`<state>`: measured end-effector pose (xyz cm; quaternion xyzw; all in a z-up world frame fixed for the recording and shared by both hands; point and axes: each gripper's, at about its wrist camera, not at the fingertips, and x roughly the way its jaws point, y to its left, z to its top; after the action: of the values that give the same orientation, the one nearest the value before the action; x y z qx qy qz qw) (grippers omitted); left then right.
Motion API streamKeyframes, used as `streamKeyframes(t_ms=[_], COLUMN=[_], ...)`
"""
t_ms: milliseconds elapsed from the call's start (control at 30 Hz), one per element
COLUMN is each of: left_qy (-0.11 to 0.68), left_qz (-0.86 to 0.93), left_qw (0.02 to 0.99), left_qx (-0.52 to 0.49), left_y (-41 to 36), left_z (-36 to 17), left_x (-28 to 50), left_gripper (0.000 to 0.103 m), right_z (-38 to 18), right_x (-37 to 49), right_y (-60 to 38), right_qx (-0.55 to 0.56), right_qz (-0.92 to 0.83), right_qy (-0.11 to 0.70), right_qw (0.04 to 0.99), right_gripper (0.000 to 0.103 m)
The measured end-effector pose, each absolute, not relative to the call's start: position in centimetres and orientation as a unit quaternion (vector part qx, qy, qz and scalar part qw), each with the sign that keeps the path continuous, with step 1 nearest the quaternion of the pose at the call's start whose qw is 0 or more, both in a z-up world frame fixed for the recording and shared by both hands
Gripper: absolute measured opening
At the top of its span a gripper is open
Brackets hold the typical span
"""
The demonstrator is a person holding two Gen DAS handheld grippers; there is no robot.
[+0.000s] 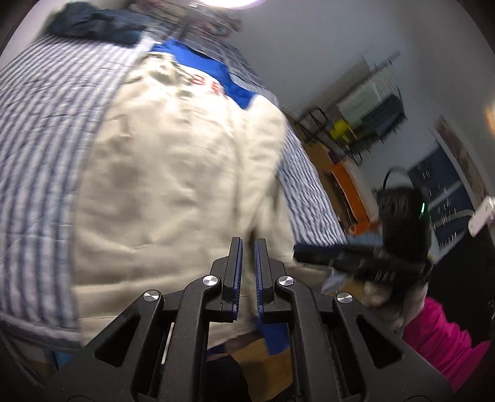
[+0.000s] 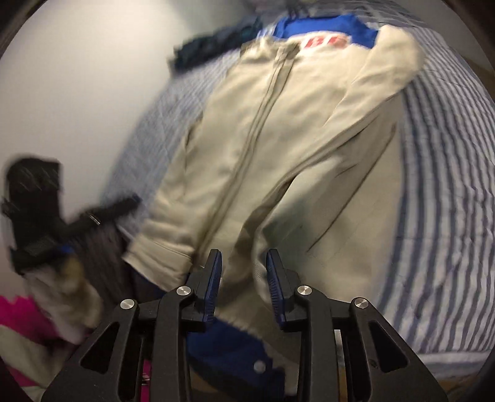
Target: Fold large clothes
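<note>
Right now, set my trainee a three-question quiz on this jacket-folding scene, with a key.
1. True or false: the beige zip jacket lies spread on the blue-and-white striped bedcover.
2. Which gripper has its jaws visibly apart with no cloth pinched between them? A) left gripper B) right gripper
3. Fill in: the lettering near the jacket's blue collar is ____ in colour.

Key:
1. True.
2. B; the left one's jaws are shut, nothing between them.
3. Red.
</note>
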<state>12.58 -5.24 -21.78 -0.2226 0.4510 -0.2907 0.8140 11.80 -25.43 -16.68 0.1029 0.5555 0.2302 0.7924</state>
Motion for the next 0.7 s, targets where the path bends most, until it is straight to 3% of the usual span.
streamKeyframes(t_ms=[233, 300, 467, 567, 700], left_qy=[0.479, 0.487, 0.513, 0.521, 0.526], left_qz=[-0.348, -0.352, -0.352, -0.348, -0.344], left_qw=[0.789, 0.786, 0.775, 0.771, 0.769], left_qx=[-0.164, -0.143, -0.114, -0.112, -0.118], left_y=[-12.3, -13.9, -15.6, -15.3, -14.6], left_z=[-22.7, -23.4, -25.3, -26.0, -26.4], left_x=[12.8, 12.9, 13.0, 13.0, 13.2], left_gripper=[0.004, 0.004, 0.004, 0.004, 0.004], right_z=[-14.6, -14.2, -14.4, -15.0, -16.4], right_x=[13.9, 15.4, 20.2, 23.5, 27.4], right_y=[-31.8, -33.2, -36.1, -37.2, -38.6], right_qx=[0.139, 0.146, 0.187, 0.211, 0.243], right_qz=[0.172, 0.151, 0.129, 0.113, 0.098], right_qy=[0.522, 0.511, 0.486, 0.475, 0.466], right_qw=[0.824, 0.833, 0.844, 0.846, 0.845], right_gripper=[0.029, 0.038, 0.039, 0.05, 0.055])
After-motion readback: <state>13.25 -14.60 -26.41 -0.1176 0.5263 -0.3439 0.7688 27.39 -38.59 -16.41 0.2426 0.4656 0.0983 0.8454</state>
